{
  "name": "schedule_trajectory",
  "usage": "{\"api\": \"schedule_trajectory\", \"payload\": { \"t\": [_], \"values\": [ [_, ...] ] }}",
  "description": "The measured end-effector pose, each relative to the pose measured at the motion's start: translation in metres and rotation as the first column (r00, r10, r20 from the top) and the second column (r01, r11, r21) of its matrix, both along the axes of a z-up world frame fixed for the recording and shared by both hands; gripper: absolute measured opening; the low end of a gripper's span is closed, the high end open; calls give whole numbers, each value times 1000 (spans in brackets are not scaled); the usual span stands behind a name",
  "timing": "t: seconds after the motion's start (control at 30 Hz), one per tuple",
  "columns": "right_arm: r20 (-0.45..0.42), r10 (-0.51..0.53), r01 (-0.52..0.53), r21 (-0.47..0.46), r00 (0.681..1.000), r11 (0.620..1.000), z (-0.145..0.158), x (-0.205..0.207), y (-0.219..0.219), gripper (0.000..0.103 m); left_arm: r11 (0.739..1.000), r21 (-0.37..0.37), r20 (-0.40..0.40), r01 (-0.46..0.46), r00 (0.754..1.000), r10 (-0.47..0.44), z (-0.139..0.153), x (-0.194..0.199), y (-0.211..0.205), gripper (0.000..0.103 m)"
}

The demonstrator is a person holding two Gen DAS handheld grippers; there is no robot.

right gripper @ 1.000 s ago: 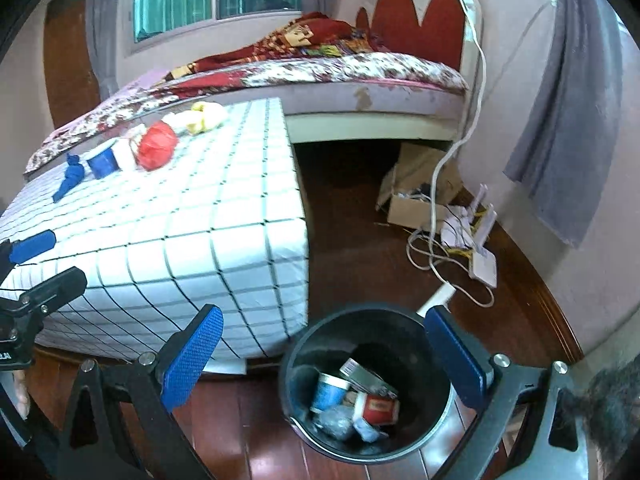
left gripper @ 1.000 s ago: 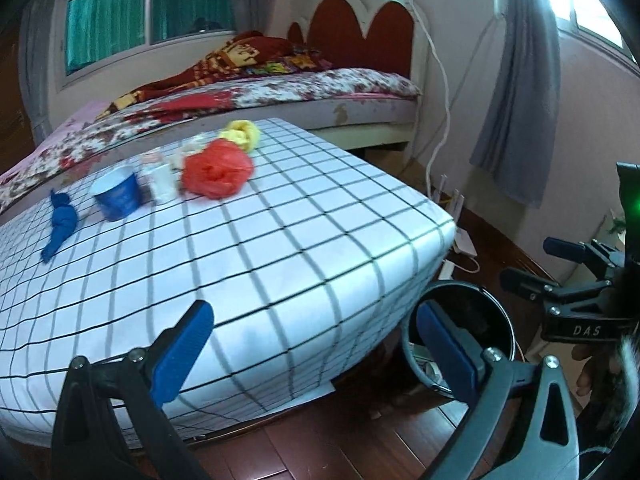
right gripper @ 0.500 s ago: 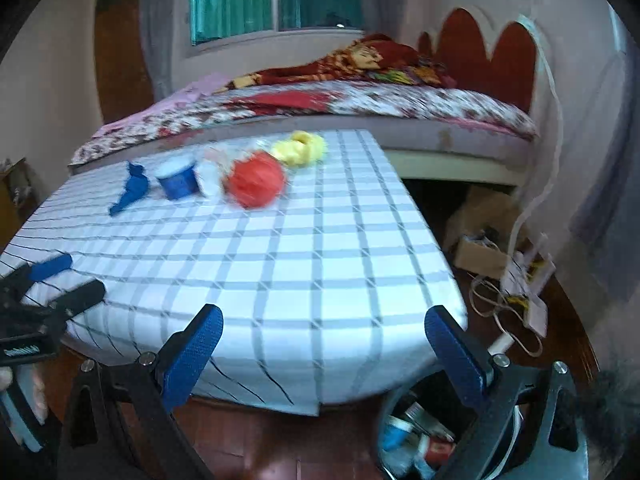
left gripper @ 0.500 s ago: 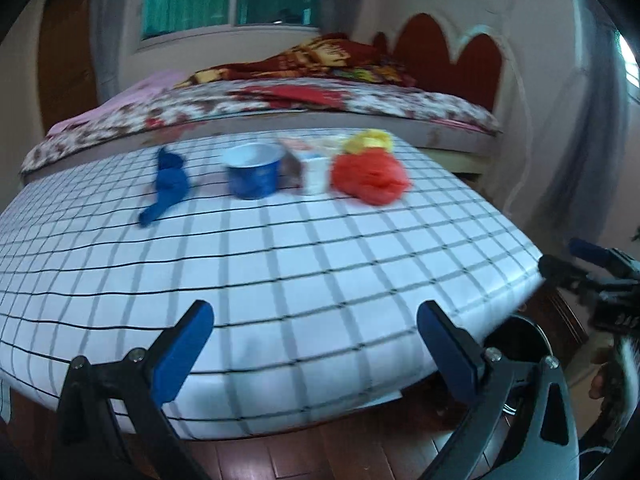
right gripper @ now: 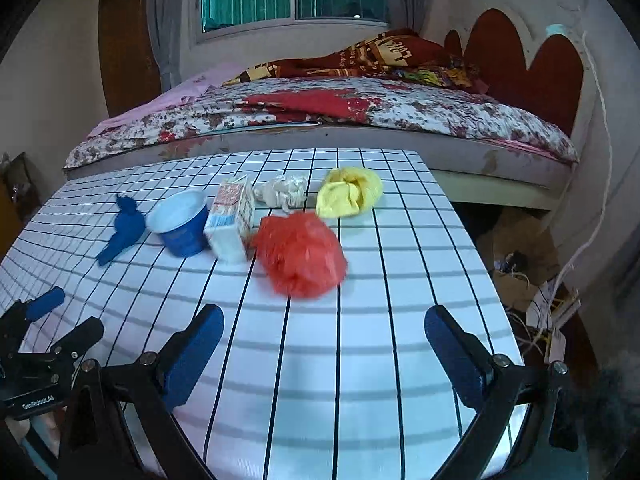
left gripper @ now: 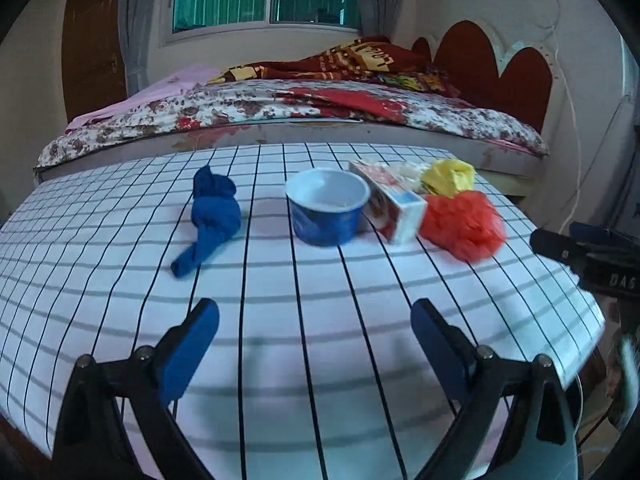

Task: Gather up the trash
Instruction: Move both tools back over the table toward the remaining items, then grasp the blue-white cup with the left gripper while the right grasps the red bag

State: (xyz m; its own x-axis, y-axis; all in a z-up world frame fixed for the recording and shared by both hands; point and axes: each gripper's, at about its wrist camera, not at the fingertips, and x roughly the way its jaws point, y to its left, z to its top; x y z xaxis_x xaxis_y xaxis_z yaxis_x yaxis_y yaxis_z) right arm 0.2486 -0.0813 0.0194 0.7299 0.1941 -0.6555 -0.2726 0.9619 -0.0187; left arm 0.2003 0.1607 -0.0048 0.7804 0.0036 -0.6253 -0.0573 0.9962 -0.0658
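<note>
Checked tablecloth beside floral bed

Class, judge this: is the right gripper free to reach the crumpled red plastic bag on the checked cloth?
Probably yes: the right gripper stands open and empty, the crumpled red plastic bag lies straight ahead, and only bare checked cloth lies between.

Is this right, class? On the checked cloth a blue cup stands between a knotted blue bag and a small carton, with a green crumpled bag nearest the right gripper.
Not quite. The crumpled bag nearest the right gripper is red, not green, as the right wrist view shows. The rest holds: the blue cup stands between the knotted blue bag and the small carton on the checked cloth.
</note>
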Motion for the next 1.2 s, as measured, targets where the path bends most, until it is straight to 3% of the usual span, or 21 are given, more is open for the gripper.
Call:
{"api": "schedule_trajectory", "payload": {
  "t": [0.3,0.4,0.53,0.63,0.7,0.8,0.9,1.2],
  "values": [
    [-111,46,-49,-28,993,998,-33,73,26,89,1000,-7,-71,5,997,-6,-14,71,-2,92],
    [-149,51,-55,-26,988,998,-45,92,29,79,1000,-15,-88,5,996,-6,-17,91,-2,91],
    [-156,57,-60,-15,986,998,-52,109,31,69,1000,-8,-100,3,995,-4,-21,110,-3,91],
    [-159,56,-58,-10,986,998,-54,118,31,68,1000,-10,-117,10,993,-11,-23,123,-5,91],
    [-162,59,-60,-4,985,998,-55,122,30,68,1000,-3,-110,9,994,-9,-22,127,-7,91],
    [-168,75,-73,21,983,997,-57,124,29,51,1000,-21,-113,17,993,-19,-23,129,-6,76],
    [-167,96,-89,48,981,995,-56,122,26,44,999,-36,-103,20,994,-24,-21,128,-3,76],
    [-103,137,-131,62,985,989,-35,93,22,43,1000,20,-43,12,999,-11,-1,75,-5,76]
  ]
}}
